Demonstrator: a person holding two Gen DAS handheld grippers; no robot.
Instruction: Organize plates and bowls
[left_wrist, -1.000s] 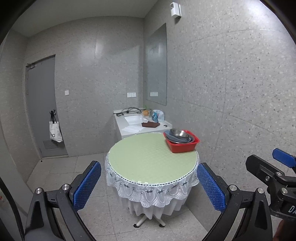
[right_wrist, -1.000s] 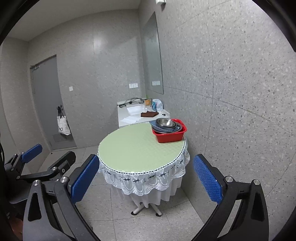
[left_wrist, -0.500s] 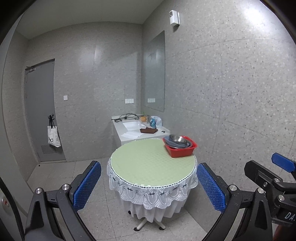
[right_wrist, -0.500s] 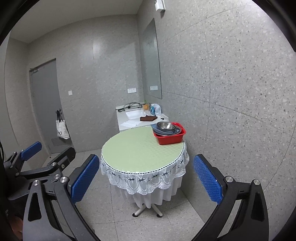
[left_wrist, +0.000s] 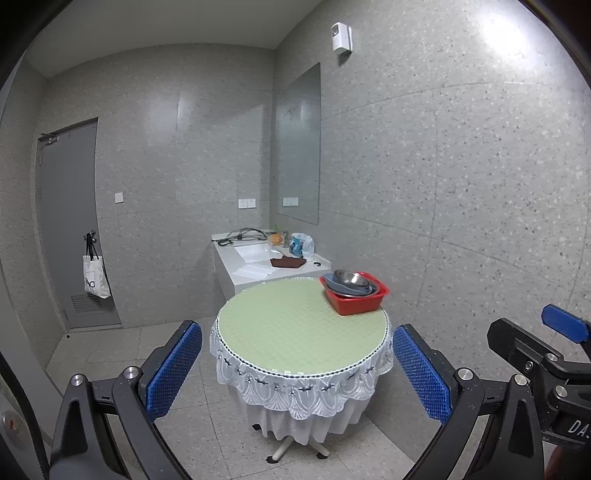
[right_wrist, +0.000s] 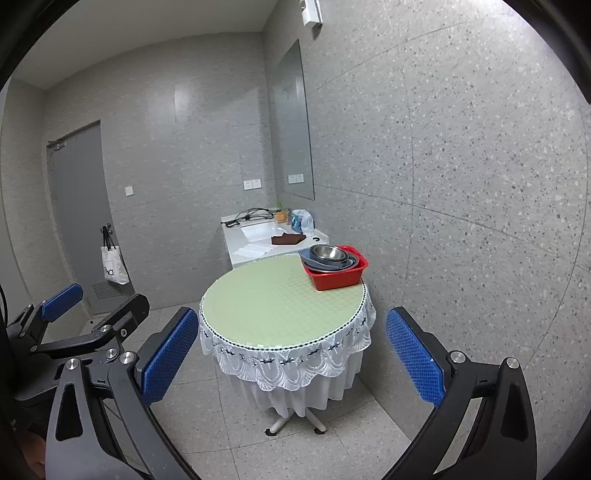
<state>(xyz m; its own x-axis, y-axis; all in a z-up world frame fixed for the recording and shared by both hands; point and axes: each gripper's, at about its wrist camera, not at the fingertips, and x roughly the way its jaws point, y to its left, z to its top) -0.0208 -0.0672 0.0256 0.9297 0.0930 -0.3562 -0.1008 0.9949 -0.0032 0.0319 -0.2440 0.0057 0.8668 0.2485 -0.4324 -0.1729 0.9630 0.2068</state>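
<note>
Both views taken from well back in a grey tiled room; nothing yet within reach of either tool.

Left gripper (left_wrist: 297, 363): blue pads spread wide apart at lower left and lower right of its frame, holding nothing. Right gripper (right_wrist: 291, 356): likewise spread wide and empty. Each tool visible at the edge of the other's view, so held side by side, both aimed at the round table (left_wrist: 295, 332) at frame centre. Judged a ready posture for a two-tool approach.

Red basin (left_wrist: 356, 301) found on the far right portion of the tabletop, right of centre in the left view and just above centre in the right view, near the wall. Inside it, a nested stack: steel bowl (left_wrist: 351, 278) uppermost, blue-grey bowls and plates (left_wrist: 334, 288) beneath, tilted toward upper left. Exact count and type of lower pieces not discernible at this range. Stacking judged a storage arrangement, with sorting yet to begin.

Rest of the green tablecloth (right_wrist: 269, 295) bare, presumably kept as the laying-out area.

White counter (left_wrist: 251, 266) behind the table, above centre, carrying a brown cloth, cables and a bag; not part of the task. Tote bag (left_wrist: 94, 282) hanging at the door, left of frame.

Task judged at its outset.
</note>
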